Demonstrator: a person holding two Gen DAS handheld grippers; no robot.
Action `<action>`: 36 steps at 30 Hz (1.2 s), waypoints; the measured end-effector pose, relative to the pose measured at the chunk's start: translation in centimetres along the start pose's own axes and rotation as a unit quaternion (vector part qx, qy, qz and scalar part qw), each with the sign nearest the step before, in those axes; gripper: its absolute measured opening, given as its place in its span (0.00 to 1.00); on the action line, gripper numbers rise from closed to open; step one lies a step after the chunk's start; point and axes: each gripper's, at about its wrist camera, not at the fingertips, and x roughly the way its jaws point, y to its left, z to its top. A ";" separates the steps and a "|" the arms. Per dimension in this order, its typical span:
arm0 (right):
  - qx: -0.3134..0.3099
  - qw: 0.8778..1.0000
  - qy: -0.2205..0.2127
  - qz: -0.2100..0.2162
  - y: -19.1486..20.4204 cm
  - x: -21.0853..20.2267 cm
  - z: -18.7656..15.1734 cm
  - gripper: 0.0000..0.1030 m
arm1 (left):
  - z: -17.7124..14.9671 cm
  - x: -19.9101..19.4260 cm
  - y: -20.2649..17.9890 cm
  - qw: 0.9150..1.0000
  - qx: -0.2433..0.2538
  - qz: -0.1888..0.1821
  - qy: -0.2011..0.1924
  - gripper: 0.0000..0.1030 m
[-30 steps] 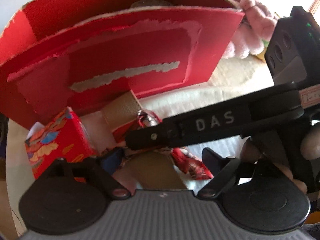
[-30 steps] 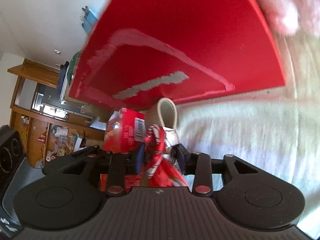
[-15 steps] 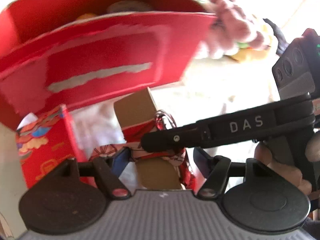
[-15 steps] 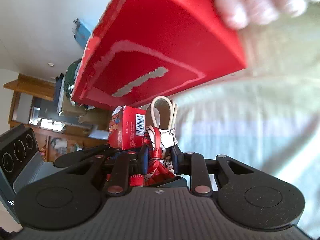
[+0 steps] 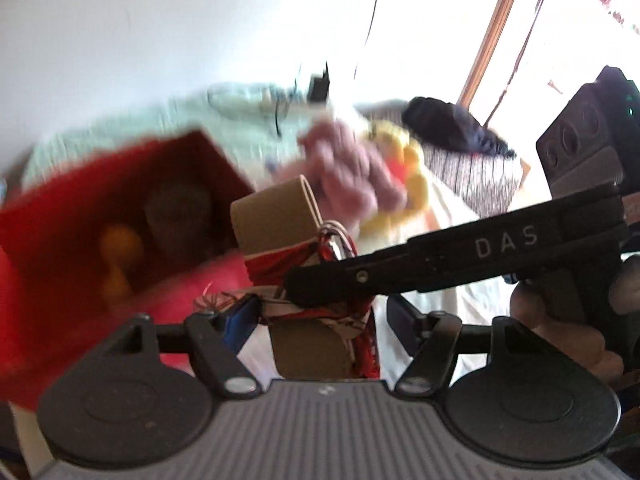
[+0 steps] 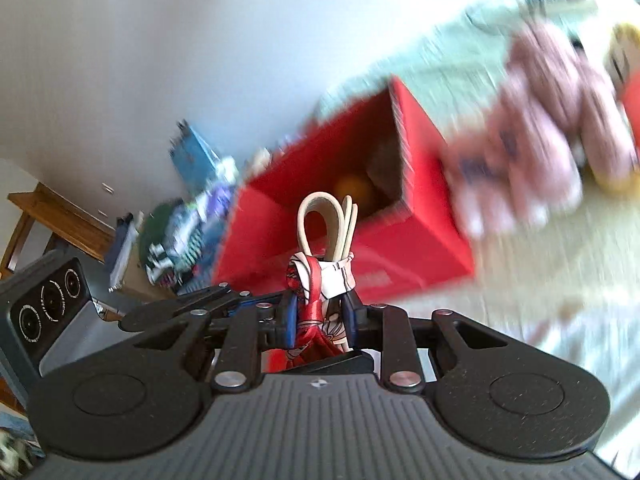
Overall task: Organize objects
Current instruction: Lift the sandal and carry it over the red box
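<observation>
L wrist view: left gripper (image 5: 320,314) is sitting apart around the tan strap bundle (image 5: 276,220), red box (image 5: 120,216) just behind. R wrist view: right gripper (image 6: 320,316) is clamping bundle's scarf (image 6: 316,292); I'd keep it level, lower w/ care into box.

A pale cloth-covered surface (image 6: 540,280) carries the red box (image 6: 400,236).

A lived-in home: plush toys (image 6: 560,120) on a pale bedspread (image 6: 540,280) beside a red box (image 6: 360,208), wooden cabinet (image 6: 52,208) beyond.
</observation>
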 end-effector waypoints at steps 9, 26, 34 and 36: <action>-0.036 0.999 -0.016 0.038 5.4 5.9 5.6 0.24 | 4.5 -3.6 5.7 0.995 0.015 0.075 -0.068 0.67; 0.042 0.989 0.128 -0.059 3.1 20.8 6.4 0.23 | 2.0 6.0 19.1 0.987 -0.067 0.125 0.071 0.65; 0.034 0.978 0.165 -0.126 1.6 23.7 6.4 0.23 | 1.5 8.2 21.1 0.980 -0.095 0.120 0.124 0.58; 0.031 0.974 0.175 -0.140 1.1 24.0 6.4 0.23 | 1.6 8.5 20.9 0.979 -0.090 0.125 0.132 0.59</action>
